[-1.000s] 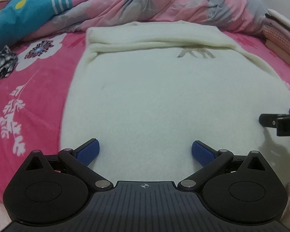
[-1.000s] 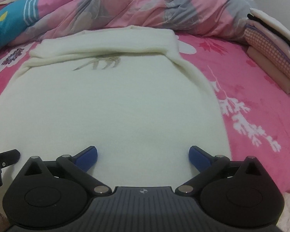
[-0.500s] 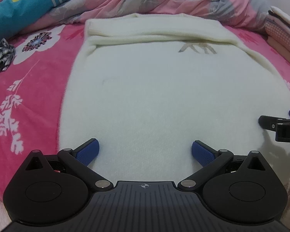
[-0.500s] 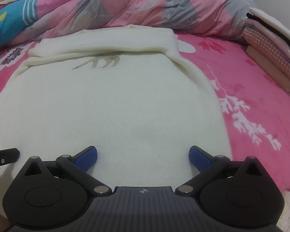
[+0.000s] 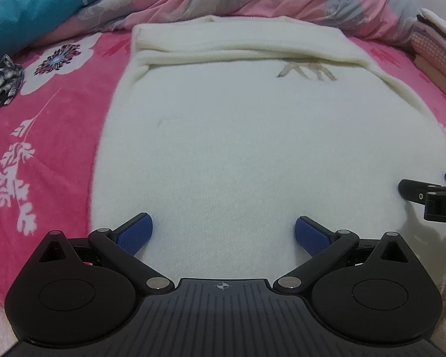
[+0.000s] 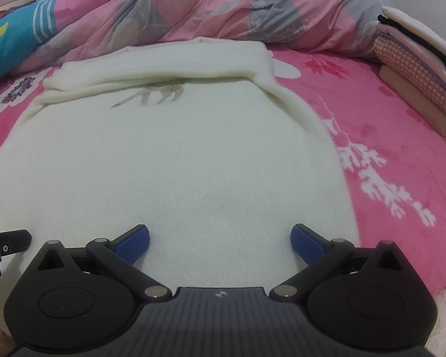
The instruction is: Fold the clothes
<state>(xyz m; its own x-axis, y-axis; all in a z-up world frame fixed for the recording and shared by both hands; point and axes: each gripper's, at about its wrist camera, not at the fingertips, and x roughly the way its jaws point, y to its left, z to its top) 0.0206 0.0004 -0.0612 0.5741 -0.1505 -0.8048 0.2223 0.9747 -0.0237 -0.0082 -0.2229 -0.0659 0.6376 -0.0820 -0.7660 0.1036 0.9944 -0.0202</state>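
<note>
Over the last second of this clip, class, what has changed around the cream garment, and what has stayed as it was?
Little changed. Both cameras eased slightly forward over the cream sweater, toward its folded far end. Nothing was gripped or released: the left gripper and the right gripper stay wide open above its near hem. The sweater lies unmoved on the pink bedspread.

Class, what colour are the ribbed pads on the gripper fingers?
Blue pads on black fingers, clearest in the left wrist view.

The letters "DA" are printed in white on the black body of the right gripper (image 5: 443, 205), cut off by the frame edge. No other legible text is shown in either view.
</note>
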